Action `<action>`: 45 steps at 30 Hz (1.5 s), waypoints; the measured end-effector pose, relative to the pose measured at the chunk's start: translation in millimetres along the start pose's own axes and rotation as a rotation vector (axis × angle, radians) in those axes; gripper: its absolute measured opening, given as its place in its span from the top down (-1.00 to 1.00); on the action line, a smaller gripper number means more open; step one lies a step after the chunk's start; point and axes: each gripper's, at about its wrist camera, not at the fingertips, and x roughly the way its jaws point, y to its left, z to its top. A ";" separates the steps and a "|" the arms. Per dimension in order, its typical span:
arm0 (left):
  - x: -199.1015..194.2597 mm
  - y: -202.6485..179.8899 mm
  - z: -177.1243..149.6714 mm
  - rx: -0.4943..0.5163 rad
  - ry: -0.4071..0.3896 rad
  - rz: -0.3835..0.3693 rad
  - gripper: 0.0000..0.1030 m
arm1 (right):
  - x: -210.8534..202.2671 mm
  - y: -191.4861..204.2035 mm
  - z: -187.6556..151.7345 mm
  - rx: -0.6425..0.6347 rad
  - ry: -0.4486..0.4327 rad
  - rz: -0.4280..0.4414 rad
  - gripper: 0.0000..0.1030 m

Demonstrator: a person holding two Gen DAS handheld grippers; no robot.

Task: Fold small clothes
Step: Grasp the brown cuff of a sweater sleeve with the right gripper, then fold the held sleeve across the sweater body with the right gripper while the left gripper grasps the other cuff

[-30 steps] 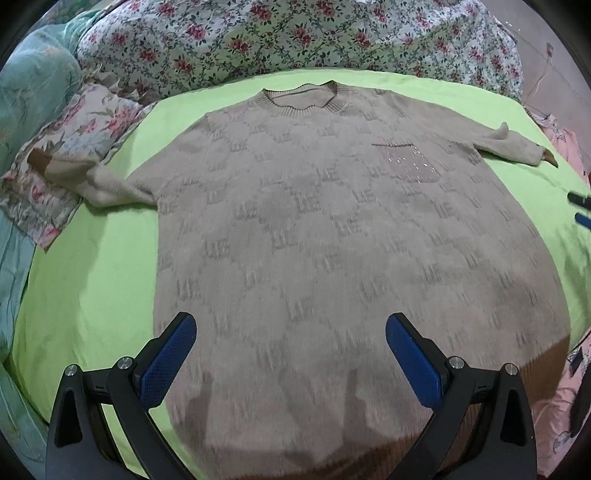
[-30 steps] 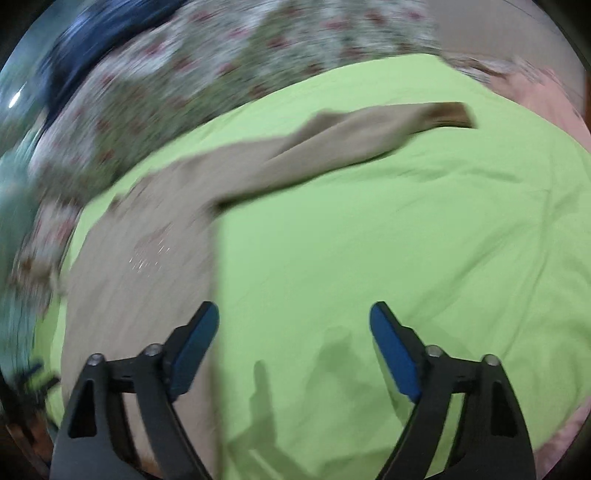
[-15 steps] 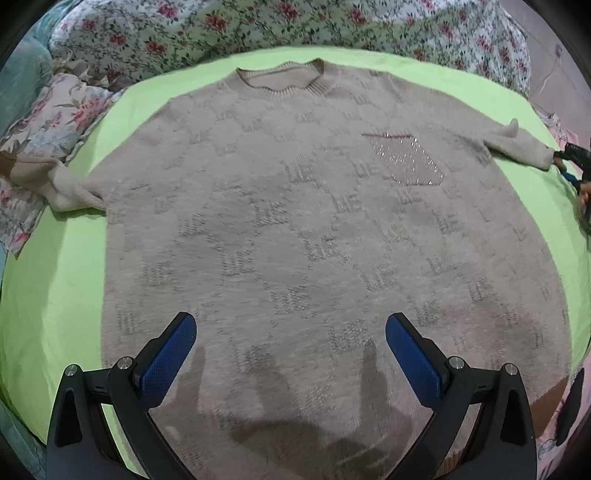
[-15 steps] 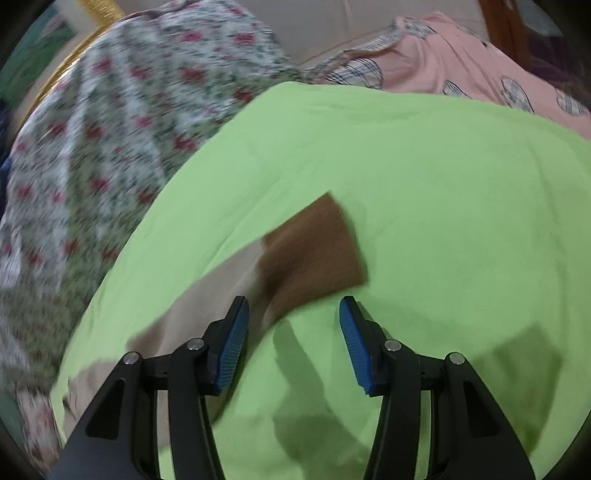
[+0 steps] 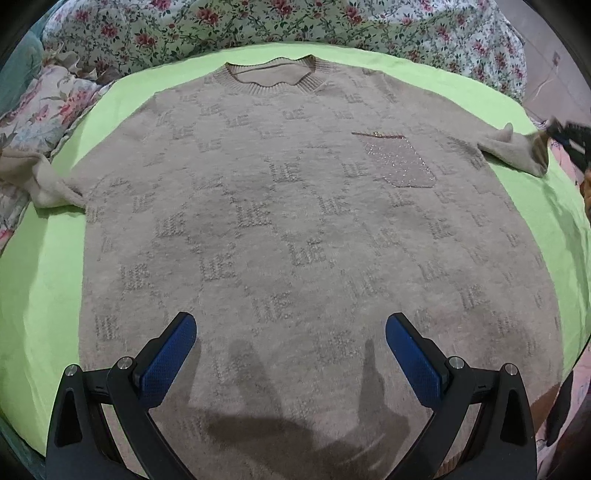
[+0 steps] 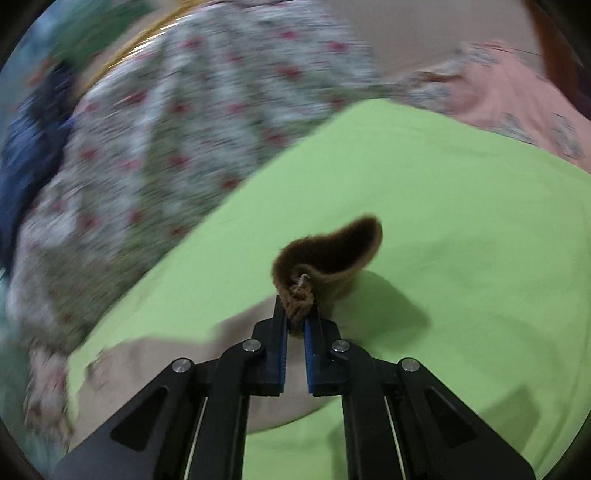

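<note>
A beige knit sweater (image 5: pixel 295 221) lies spread flat, front up, on a lime-green sheet (image 5: pixel 40 280), neck at the far side and a sparkly chest pocket (image 5: pixel 400 160) at the right. My left gripper (image 5: pixel 291 347) hovers open over its lower body with nothing between the fingers. In the right wrist view my right gripper (image 6: pixel 296 321) is shut on the brown cuff (image 6: pixel 328 254) of the sweater's right sleeve, lifted off the sheet (image 6: pixel 461 258). That gripper shows blurred at the sleeve end (image 5: pixel 569 136) in the left wrist view.
Floral bedding (image 5: pixel 295 22) piles along the far side and a floral pillow (image 5: pixel 40 107) lies at the left under the other sleeve (image 5: pixel 40 177). Pink patterned fabric (image 6: pixel 517 96) lies beyond the sheet on the right.
My right gripper swung to the sleeve end, closed on the brown cuff and lifted it. My left gripper moved down and forward over the sweater body, then held still.
</note>
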 end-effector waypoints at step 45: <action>105.7 131.7 160.7 -0.259 -0.102 -0.254 0.23 | 76.3 247.0 -211.5 -0.090 0.397 0.504 0.02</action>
